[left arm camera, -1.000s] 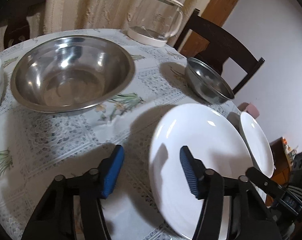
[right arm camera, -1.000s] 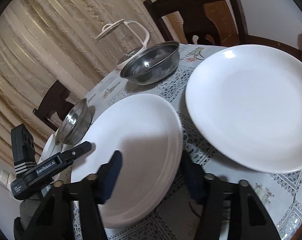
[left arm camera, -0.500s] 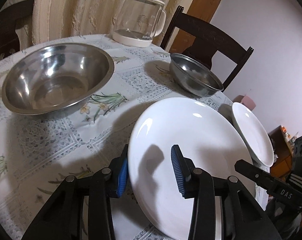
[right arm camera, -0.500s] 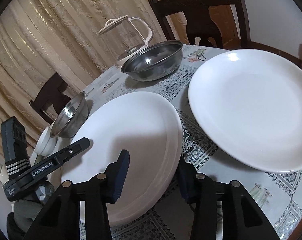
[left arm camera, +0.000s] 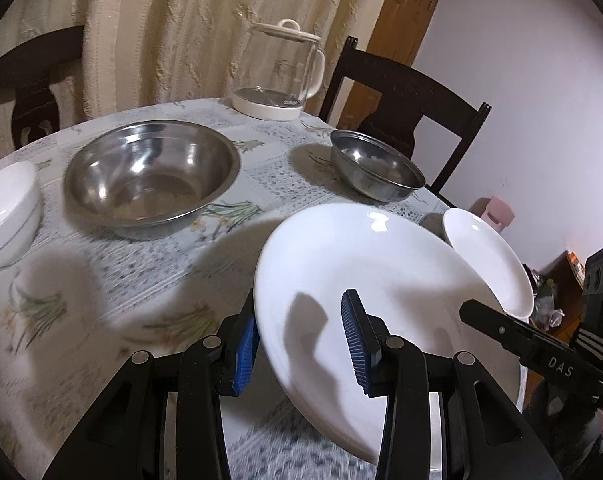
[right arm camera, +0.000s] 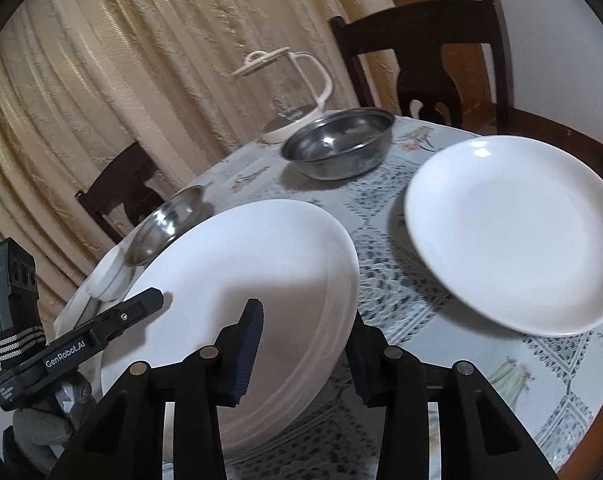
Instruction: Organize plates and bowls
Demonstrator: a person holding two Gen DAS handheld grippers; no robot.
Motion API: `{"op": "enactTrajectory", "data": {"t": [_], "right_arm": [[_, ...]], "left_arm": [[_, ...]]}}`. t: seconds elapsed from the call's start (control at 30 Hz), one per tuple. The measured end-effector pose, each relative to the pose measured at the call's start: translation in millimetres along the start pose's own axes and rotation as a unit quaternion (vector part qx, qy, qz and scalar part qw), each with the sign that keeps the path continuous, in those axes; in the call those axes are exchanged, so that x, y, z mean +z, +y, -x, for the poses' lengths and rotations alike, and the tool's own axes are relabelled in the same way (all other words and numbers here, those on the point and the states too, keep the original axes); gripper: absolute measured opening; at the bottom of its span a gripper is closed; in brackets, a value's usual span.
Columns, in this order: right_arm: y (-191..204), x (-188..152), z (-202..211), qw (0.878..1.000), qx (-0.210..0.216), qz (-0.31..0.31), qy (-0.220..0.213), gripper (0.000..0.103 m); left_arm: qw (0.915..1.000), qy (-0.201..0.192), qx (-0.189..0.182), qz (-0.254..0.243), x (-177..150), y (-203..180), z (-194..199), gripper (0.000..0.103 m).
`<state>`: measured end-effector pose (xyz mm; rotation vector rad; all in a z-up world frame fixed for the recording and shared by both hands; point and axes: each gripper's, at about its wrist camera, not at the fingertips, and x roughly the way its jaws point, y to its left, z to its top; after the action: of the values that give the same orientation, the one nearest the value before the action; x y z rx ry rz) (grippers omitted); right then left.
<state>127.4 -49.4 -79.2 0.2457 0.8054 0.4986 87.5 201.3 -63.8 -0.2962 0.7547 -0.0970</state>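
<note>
Straddling the white plate [left arm camera: 381,280]'s rim, both claws.

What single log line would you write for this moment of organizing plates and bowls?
left gripper: astride large white plate rim | right gripper: astride same plate's rim | closure: unclear

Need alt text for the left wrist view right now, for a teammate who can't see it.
The left hand-held gripper straddles the near rim of a large white plate tilted above the tablecloth. Beyond sit a big steel bowl, a small steel bowl and a glass kettle.
</note>
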Motion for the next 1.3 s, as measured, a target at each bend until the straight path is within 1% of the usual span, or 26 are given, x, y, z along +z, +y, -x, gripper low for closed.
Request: {"op": "enactTrajectory", "data": {"t": [0.07, 0.27, 0.4, 0.57, 0.7, 0.9, 1.17, 1.3], "right_arm": [[10, -1, 1, 1.0, 0.01, 0.009, 0.001, 0.042], [43, -10, -2, 0.998, 0.05, 0.041, 0.014, 0.042], [70, -22, -11, 0.994, 0.08, 0.061, 0.038, 0.042], [102, -40, -20, 0.988, 0.107, 0.093, 0.067, 0.042], [132, -54, -28, 0.98, 0.131, 0.122, 0.087, 0.042], [172, -74, -42, 0.967, 0.159, 0.162, 0.115, 0.042], [220, -90, -55, 0.95, 0.186, 0.21, 0.134, 0.042], [246, -99, -61, 0.941, 0.198, 0.233, 0.144, 0.042]], "left_arm": [[0.9999, -0.006, 0.006, 0.01, -4, 5, 14, 0.04], [0.9982, -0.019, 0.042, 0.039, -25, 29, 57, 0.04], [0.9952, -0.026, 0.066, 0.068, -45, 48, 86, 0.04], [0.9891, -0.041, 0.096, 0.104, -72, 72, 121, 0.04], [0.9818, -0.054, 0.124, 0.133, -93, 93, 148, 0.04], [0.9674, -0.072, 0.162, 0.181, -121, 129, 183, 0.041], [0.9508, -0.088, 0.203, 0.217, -149, 166, 212, 0.04], [0.94, -0.098, 0.222, 0.239, -160, 183, 227, 0.041]]}}
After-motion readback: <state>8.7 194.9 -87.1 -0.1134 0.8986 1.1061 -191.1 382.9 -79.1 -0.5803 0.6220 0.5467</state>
